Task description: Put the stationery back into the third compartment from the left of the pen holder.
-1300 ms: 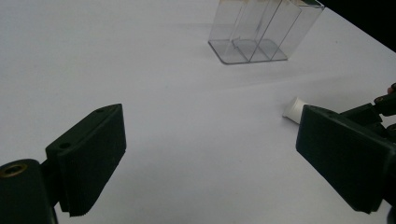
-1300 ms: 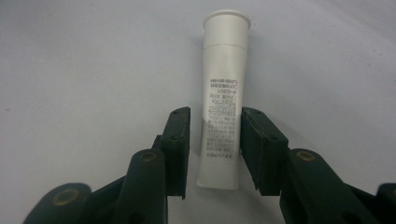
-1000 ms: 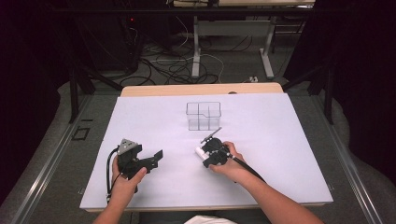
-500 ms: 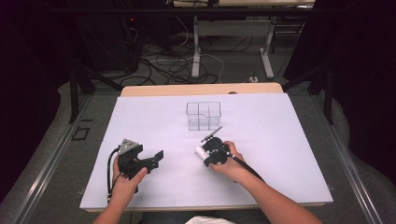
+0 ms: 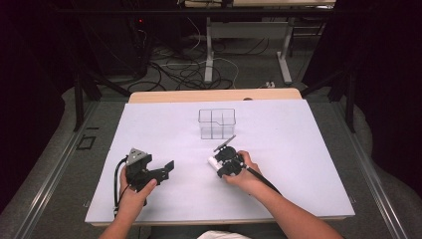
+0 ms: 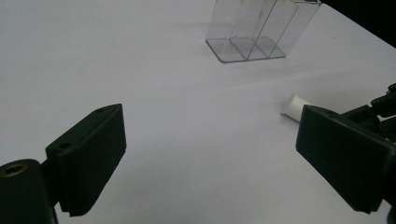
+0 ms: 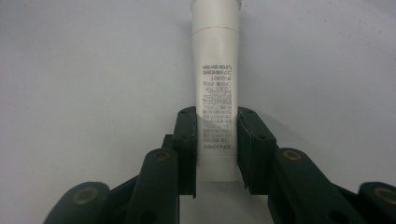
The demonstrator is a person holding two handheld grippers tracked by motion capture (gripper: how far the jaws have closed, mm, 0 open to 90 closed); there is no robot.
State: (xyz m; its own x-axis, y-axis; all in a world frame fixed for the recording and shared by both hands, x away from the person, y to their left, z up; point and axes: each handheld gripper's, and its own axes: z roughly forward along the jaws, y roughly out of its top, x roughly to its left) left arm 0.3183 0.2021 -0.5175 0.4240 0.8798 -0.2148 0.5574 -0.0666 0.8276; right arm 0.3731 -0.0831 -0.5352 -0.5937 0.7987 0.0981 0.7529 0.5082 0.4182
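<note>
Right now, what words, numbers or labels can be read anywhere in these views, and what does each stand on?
White tube, between the pads of the right gripper: a block of small black print runs along it, upside down in the right gripper view; too small and blurred to quote.
Clear divided box: no print to be seen.
White table sheet: no print.
Left gripper: no marking on its pads.

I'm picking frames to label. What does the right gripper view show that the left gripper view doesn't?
Right gripper view alone: the print on the white tube, and the right tool with its jaws closed on the tube's sides. Left gripper view alone: the clear divided box and the left tool, its jaws wide apart with nothing between them. Both: the tube and the white table.
</note>
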